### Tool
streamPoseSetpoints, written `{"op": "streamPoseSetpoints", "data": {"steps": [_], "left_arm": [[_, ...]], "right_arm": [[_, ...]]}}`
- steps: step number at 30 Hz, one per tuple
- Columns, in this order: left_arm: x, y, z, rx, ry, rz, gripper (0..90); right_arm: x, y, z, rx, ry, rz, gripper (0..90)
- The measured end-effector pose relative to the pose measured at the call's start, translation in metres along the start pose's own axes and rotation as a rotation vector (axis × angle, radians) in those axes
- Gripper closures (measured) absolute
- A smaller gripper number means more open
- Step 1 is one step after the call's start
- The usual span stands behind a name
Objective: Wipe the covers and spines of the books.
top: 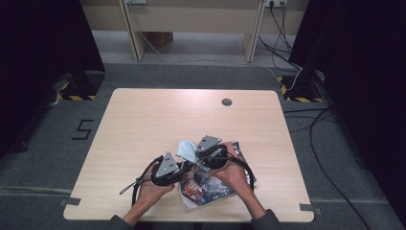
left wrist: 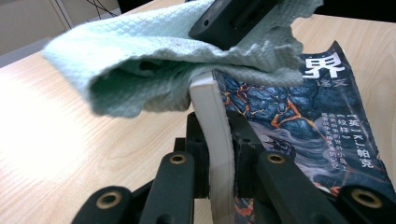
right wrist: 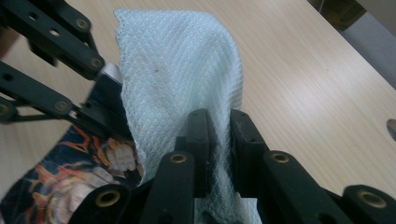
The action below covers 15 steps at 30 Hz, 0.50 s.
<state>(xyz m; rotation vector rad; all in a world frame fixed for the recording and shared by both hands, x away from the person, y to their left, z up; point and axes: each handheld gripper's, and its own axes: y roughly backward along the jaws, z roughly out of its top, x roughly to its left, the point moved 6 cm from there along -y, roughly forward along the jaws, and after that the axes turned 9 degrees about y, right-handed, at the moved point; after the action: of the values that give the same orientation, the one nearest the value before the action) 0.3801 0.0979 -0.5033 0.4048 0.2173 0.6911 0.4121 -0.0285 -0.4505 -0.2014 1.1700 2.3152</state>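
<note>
A paperback book (top: 218,189) with a dark illustrated cover (left wrist: 299,121) lies near the table's front edge. My left gripper (top: 190,168) comes in from the left and is shut on the book's white page edge (left wrist: 217,126). A pale green waffle cloth (top: 186,148) drapes over the book's top edge (left wrist: 154,65). From the right, my right gripper (top: 195,157) is shut on that cloth (right wrist: 177,60), with the fabric pinched between its jaws (right wrist: 219,123). In the right gripper view the book's cover (right wrist: 84,172) shows at lower left, below the cloth.
The light wooden table (top: 143,124) has a round cable hole (top: 226,102) near its far edge. Black cables (top: 311,129) run over the grey floor at the right. A taped figure 5 (top: 84,129) marks the floor at the left.
</note>
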Motion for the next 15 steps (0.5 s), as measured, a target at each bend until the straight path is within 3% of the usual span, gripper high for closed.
{"op": "streamPoseSetpoints", "data": {"steps": [4, 6, 10, 12, 15], "left_arm": [[0.000, 0.000, 0.000, -0.001, 0.001, -0.001, 80.8], [0.000, 0.000, 0.001, -0.005, 0.006, -0.002, 80.8], [0.001, 0.000, 0.000, -0.002, 0.004, 0.001, 80.6], [0.001, 0.000, 0.000, -0.002, 0.003, 0.004, 80.6], [0.000, 0.000, 0.000, -0.001, 0.003, 0.003, 80.6]], "right_arm": [[-0.002, 0.000, -0.004, 0.002, -0.038, 0.003, 80.2], [-0.003, 0.000, -0.002, -0.008, -0.010, 0.000, 80.1], [0.008, 0.004, 0.009, -0.031, -0.020, 0.028, 80.0], [0.009, 0.003, 0.011, -0.037, 0.009, 0.025, 80.1], [0.007, 0.003, 0.009, -0.038, -0.019, 0.037, 80.1]]}}
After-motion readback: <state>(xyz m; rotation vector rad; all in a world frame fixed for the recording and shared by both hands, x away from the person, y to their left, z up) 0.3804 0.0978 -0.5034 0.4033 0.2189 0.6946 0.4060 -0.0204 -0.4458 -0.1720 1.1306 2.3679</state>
